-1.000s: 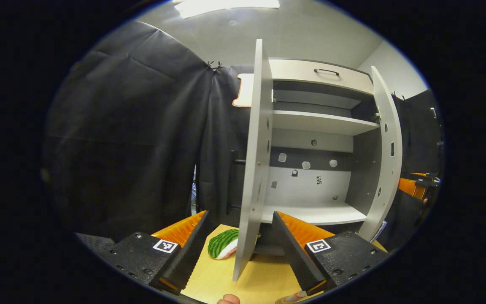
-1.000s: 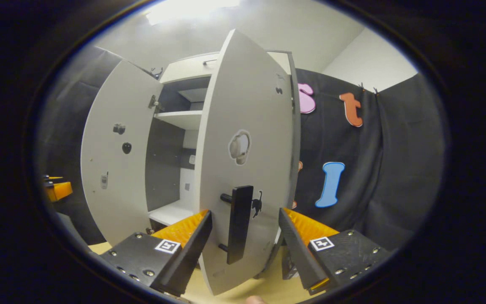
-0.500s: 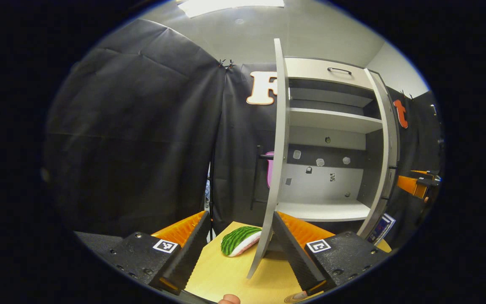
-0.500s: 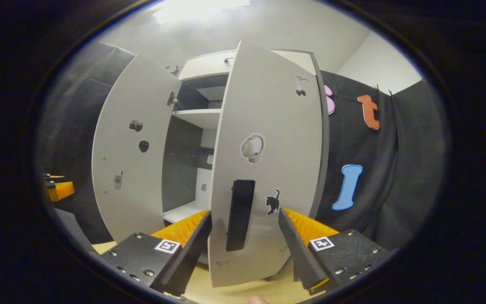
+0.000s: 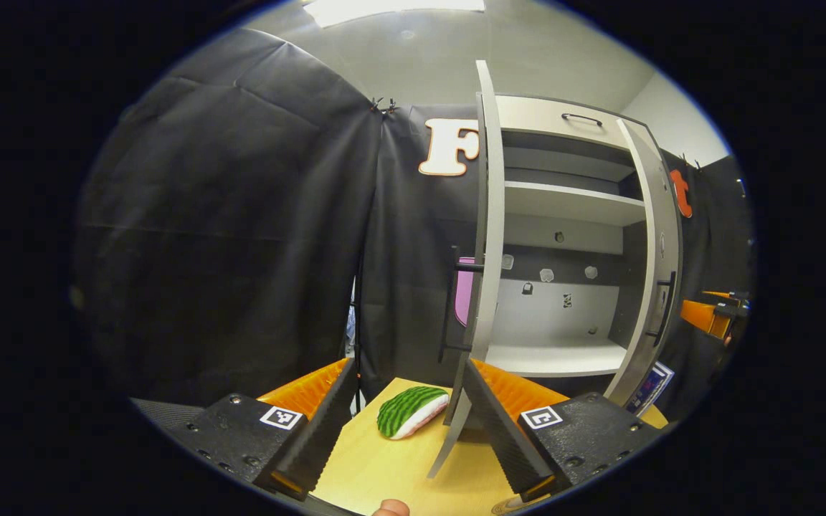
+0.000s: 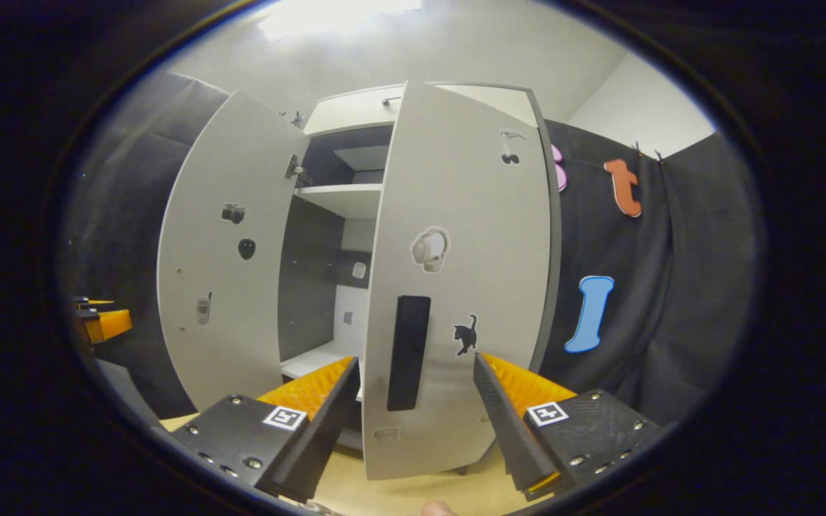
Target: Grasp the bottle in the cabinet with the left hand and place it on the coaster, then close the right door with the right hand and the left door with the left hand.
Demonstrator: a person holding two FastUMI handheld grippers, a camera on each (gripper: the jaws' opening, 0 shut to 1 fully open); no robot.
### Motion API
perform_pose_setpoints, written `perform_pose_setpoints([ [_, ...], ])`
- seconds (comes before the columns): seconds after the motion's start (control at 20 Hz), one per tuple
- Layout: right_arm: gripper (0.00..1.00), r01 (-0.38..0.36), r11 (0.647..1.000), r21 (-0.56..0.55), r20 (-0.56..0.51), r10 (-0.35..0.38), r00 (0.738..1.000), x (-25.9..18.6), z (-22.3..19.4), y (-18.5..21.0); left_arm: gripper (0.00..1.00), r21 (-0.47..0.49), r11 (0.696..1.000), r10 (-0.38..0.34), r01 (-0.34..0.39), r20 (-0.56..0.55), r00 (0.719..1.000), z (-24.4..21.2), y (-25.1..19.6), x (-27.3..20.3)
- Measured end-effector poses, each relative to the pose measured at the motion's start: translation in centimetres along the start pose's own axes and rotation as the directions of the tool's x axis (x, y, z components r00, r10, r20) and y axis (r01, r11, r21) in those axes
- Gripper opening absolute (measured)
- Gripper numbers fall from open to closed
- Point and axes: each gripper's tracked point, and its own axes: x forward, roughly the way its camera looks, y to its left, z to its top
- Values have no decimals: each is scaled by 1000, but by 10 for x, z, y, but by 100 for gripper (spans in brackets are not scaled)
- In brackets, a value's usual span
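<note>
Left tool (image 5: 402, 423): bottom centre of the left gripper view, jaws spread apart, gripping nothing; the lower edge of the left door stands between the fingers, contact cannot be told.
Right tool (image 6: 416, 419): bottom centre of the right gripper view, jaws spread apart, gripping nothing; the right door's handle sits in the gap above the fingers.
Cabinet (image 5: 563, 215): right of centre in the left gripper view, inside open to view, upper shelf and lower floor bare, small stickers on the back panel.
Left door (image 5: 481, 272): seen nearly edge-on at frame centre, swung well out from the cabinet.
Right door (image 6: 456, 279): centre of the right gripper view, partly swung in, a gap left at its left edge; black handle (image 6: 408, 352) at lower centre, stickers on its face.
Bottle: cannot be made out in either view.
Coaster (image 5: 510, 507): a sliver at the bottom edge, right of centre, on the desk (image 5: 384, 466).
Watermelon-slice toy (image 5: 411, 411): on the desk, just left of the left door's lower edge.
</note>
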Motion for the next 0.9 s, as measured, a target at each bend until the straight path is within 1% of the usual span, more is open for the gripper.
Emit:
perform_pose_setpoints([
  [0.45, 96, 111, 994, -6, -5, -111, 994, -9, -4, -14, 95, 35, 997, -67, 65, 39, 997, 14, 4, 46],
  [0.5, 96, 122, 993, -5, -6, -122, 993, -9, -4, -16, 93, 37, 997, -73, 72, 41, 996, 15, 4, 50],
  [0.55, 96, 132, 991, -4, -5, -132, 991, -10, -4, -17, 93, 38, 996, -83, 81, 42, 996, 15, 3, 55],
  [0.6, 96, 141, 990, -3, -6, -141, 990, -10, -5, -17, 95, 38, 995, -91, 89, 44, 995, 16, 2, 59],
  [0.65, 96, 149, 989, -4, -7, -149, 989, -10, -5, -18, 93, 40, 995, -98, 96, 44, 994, 15, 1, 61],
  [0.7, 93, 157, 988, -4, -9, -157, 988, -10, -6, -20, 93, 43, 994, -102, 100, 43, 994, 14, 1, 64],
  [0.8, 93, 166, 986, -5, -12, -167, 986, -12, -8, -19, 93, 44, 992, -116, 114, 40, 992, 13, -2, 68],
  [0.85, 96, 170, 985, -6, -15, -170, 985, -12, -8, -21, 93, 43, 991, -125, 124, 37, 991, 13, -5, 69],
  [0.9, 96, 173, 985, -6, -18, -173, 985, -12, -9, -21, 93, 39, 990, -138, 137, 34, 990, 12, -8, 69],
])
